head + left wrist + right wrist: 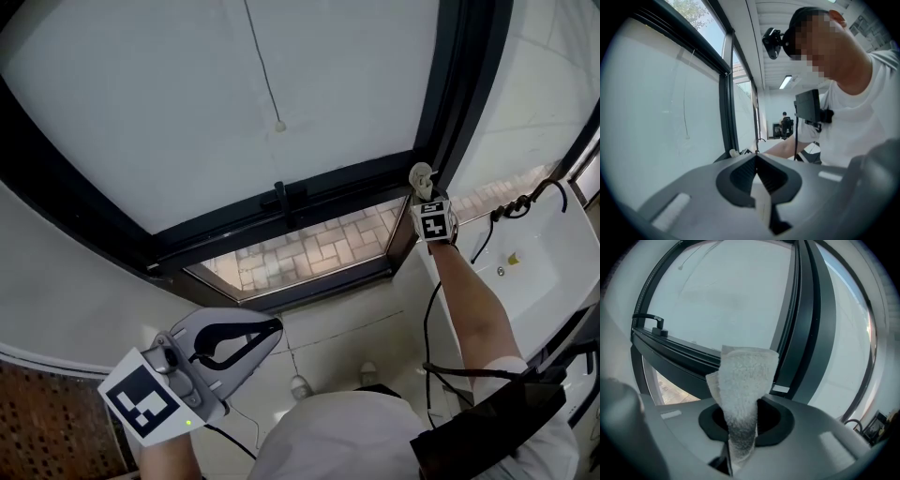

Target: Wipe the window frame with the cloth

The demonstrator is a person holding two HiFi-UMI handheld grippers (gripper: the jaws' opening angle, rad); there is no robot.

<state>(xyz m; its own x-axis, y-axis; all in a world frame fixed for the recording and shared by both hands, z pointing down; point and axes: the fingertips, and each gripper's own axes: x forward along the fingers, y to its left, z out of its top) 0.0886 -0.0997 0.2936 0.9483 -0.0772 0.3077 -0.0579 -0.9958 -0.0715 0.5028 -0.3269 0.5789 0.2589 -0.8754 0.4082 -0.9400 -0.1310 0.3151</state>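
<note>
The black window frame (309, 192) runs across the head view, and a vertical post (450, 94) meets it at the right. My right gripper (427, 197) is raised to that corner and is shut on a white terry cloth (421, 174). In the right gripper view the cloth (743, 380) stands up out of the shut jaws, close in front of the dark post (806, 324). My left gripper (274, 326) hangs low at the left, away from the frame. Its jaws are shut with nothing between them, tips (756, 158) touching.
A black window handle (281, 197) sits on the horizontal bar, and a blind cord with a bead (279, 126) hangs over the frosted glass. Brick paving (309, 248) shows below the bar. A white ledge (534, 253) at the right carries a black cable (525, 202).
</note>
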